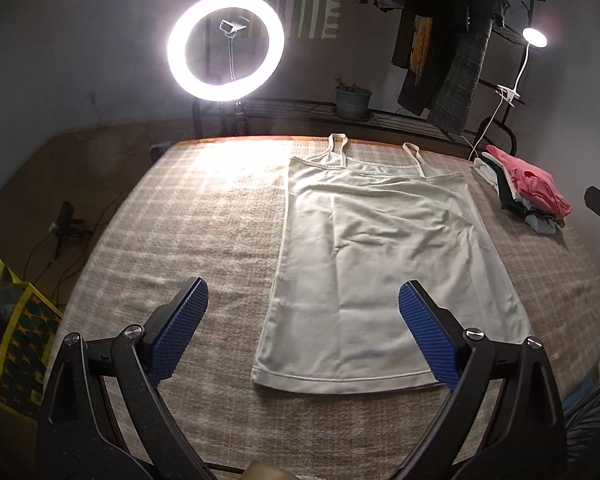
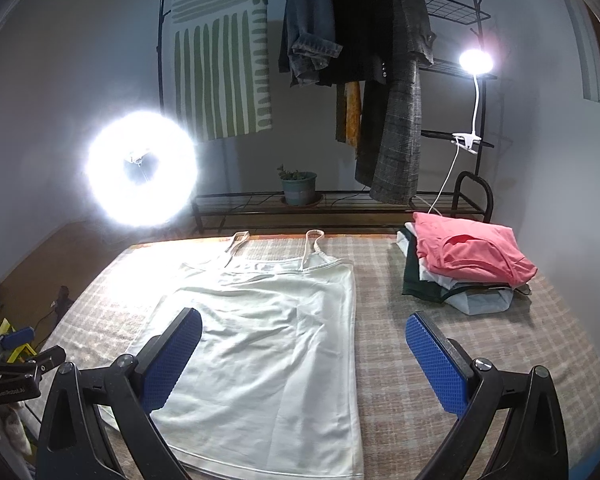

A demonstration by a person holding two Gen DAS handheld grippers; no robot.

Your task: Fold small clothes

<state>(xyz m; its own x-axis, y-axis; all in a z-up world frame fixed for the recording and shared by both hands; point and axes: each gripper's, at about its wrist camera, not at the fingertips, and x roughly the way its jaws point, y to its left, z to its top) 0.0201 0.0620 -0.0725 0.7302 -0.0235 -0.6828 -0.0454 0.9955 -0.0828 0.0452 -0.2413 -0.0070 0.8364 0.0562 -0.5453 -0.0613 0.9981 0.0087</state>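
1. Left wrist view: your left tongs (image 1: 303, 304) are spread wide w/ nothing in them, above the cami's (image 1: 380, 256) hem. The cami lies flat on the worktop (image 1: 188, 240), straps at the far edge, no fold made yet. A folded stack (image 1: 528, 196) sits well to the right.
2. Right wrist view: your right tongs (image 2: 304, 340) also gape, empty, over the cami's (image 2: 268, 340) right edge. Next, I'd judge: pinch an edge w/ each, fold across. Only writing is a label on the left tongs (image 2: 12, 376), too blurred to read.

Dim room; ring light (image 1: 225, 46) glares, fisheye edges bend and darken.
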